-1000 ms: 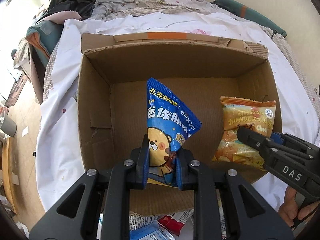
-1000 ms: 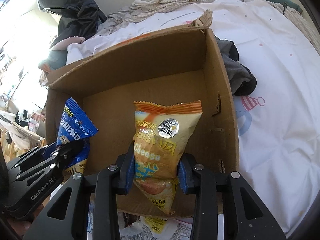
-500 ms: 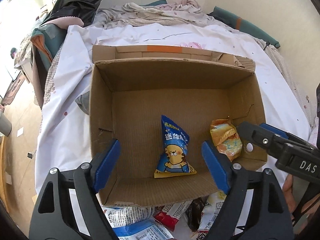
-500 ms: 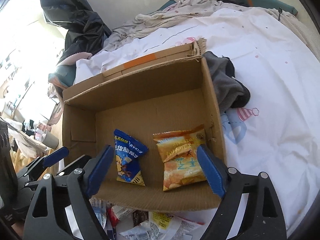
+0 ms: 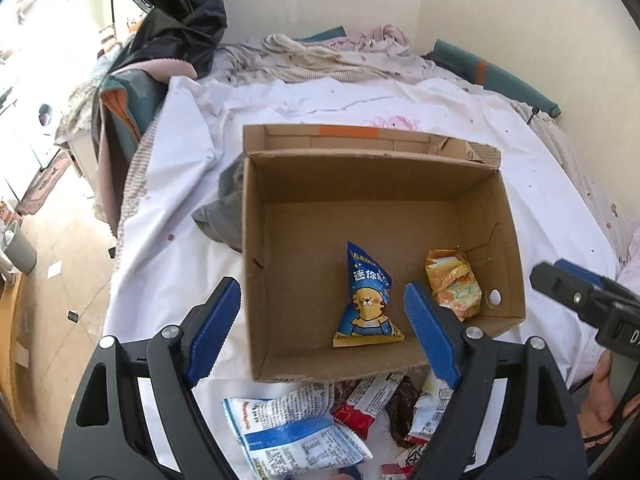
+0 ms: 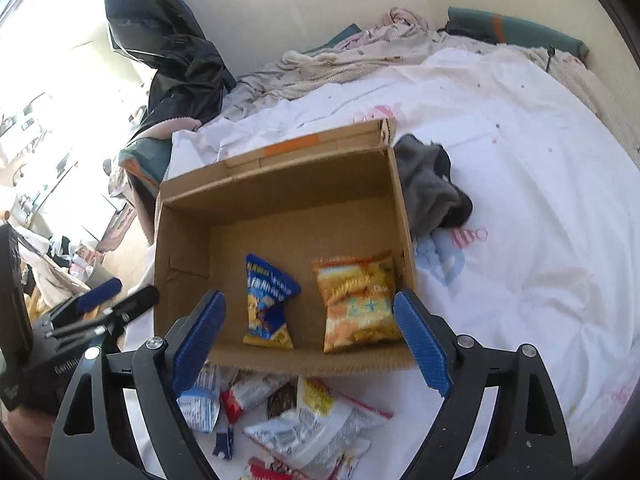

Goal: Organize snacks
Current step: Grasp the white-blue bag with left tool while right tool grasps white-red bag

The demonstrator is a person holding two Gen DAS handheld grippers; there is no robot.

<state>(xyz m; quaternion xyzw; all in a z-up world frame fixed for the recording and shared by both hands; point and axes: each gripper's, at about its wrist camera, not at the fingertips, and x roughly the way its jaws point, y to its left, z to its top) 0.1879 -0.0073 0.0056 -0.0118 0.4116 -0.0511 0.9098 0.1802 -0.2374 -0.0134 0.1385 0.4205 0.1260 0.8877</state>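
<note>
An open cardboard box [image 5: 488,216] [image 6: 184,248] sits on a white bed sheet. Inside lie a blue snack bag with a bear [image 5: 368,300] [image 6: 268,304] and an orange cheese snack bag [image 5: 452,284] [image 6: 356,296], side by side near the front wall. My left gripper [image 5: 320,332] is open and empty, above the box's front left corner. My right gripper [image 6: 312,340] is open and empty, above the box's front wall. Several loose snack packets [image 5: 304,428] [image 6: 304,416] lie on the sheet in front of the box.
A grey cloth [image 6: 432,188] [image 5: 220,216] lies against the box's sides. Crumpled bedding [image 5: 328,56] and a black bag [image 5: 176,12] are at the back. The bed edge and floor [image 5: 52,280] are to the left. The right gripper shows in the left wrist view [image 5: 580,300].
Both grippers let go of their bags, opened, and pulled back and up from the box. The blue and orange bags now lie on the box floor.
</note>
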